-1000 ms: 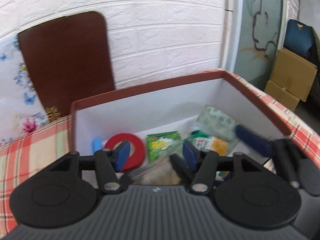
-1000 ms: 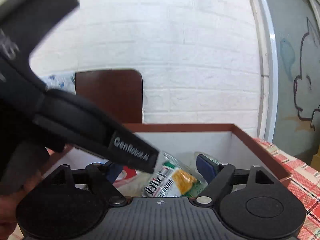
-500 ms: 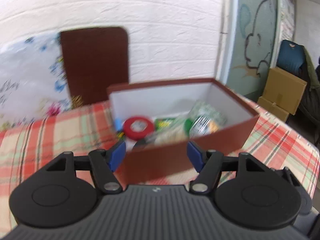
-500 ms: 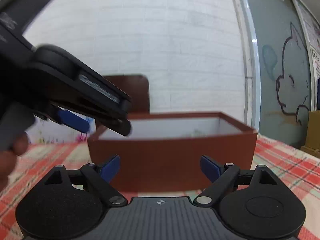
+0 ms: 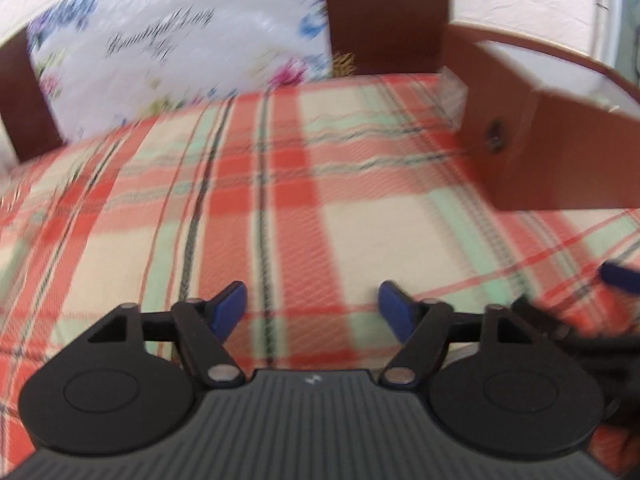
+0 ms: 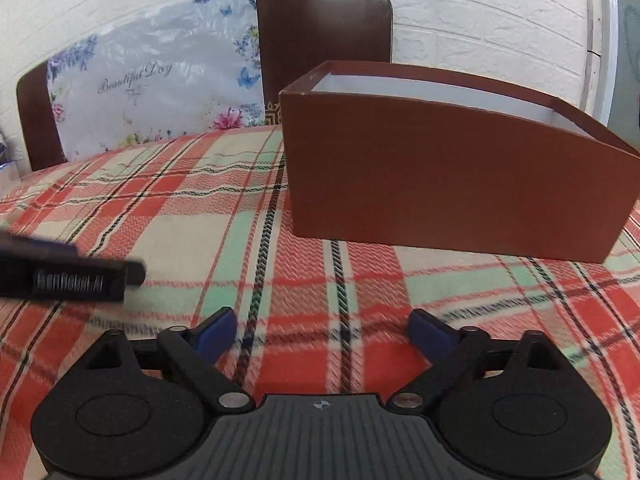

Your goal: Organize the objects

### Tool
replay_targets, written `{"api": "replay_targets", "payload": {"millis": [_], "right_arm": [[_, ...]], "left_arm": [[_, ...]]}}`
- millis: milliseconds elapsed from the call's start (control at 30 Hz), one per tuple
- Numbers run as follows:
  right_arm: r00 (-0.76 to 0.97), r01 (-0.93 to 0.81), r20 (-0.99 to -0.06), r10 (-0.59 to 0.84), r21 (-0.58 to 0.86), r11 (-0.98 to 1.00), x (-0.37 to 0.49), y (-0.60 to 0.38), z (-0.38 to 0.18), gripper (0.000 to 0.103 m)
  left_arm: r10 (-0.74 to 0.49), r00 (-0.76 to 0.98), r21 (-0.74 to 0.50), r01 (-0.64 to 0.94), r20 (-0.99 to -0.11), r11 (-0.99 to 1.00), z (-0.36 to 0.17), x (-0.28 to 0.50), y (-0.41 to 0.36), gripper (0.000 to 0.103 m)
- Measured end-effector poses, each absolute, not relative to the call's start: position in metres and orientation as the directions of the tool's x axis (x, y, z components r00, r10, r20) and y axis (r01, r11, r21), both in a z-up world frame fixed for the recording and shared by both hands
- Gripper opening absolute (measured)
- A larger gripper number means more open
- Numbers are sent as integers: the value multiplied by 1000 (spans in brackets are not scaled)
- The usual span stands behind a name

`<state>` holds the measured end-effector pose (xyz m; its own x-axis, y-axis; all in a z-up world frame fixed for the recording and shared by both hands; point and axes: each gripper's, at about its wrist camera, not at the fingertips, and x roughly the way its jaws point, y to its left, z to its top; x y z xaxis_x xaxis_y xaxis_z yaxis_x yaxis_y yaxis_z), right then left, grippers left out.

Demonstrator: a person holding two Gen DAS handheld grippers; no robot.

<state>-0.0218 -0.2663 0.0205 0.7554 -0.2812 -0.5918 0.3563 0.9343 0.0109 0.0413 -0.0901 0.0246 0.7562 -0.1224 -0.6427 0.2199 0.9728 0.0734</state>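
Far on the left stands a brown chair back [image 6: 38,120], partly hidden by a white bag with flowers [image 6: 156,92] and curly writing; beside the bag is another brown chair back [image 6: 324,36], and behind them all is a white brick wall [image 6: 480,20]; in front of the chairs a cloth with red, green and cream squares [image 6: 168,216] covers the table; the left gripper [image 5: 312,304] hangs over this cloth, tipped downward, and its blue pads [image 5: 230,306] stand far apart; its jaws are opening and only bare cloth shows between them; its picture is blurry; from the right wrist camera a black part of that left gripper, with white letters on it, pokes in from the left edge, low over the cloth; next comes the right gripper [image 6: 322,330], also over the cloth and tipped downward; its blue pads [image 6: 214,332] are spread very wide; its jaws are opening too, and they hold nothing; to the right, past the pads, sits the brown box [image 6: 440,176] on the cloth, well apart from both grippers; the box is white inside and its top is open; what is inside is hidden by its tall front wall; at the far right edge runs a pale door frame [image 6: 600,40].
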Motion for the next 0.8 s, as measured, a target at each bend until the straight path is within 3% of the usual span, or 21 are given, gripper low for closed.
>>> {"api": "replay_targets", "payload": {"millis": [33, 133, 800], "right_arm": [[750, 358, -595, -287, 0, 934, -16, -263, 19, 101], [743, 368, -595, -308, -23, 930, -6, -260, 17, 101], [726, 422, -585, -362, -37, 906, -9, -257, 17, 101]], "left_arm": [[-125, 787, 88, 221, -605, 971, 19, 40, -85, 99], [-184, 790, 17, 238, -585, 971, 16, 43, -69, 98], [-186, 799, 32, 248, -572, 968, 12, 39, -70, 102]]}}
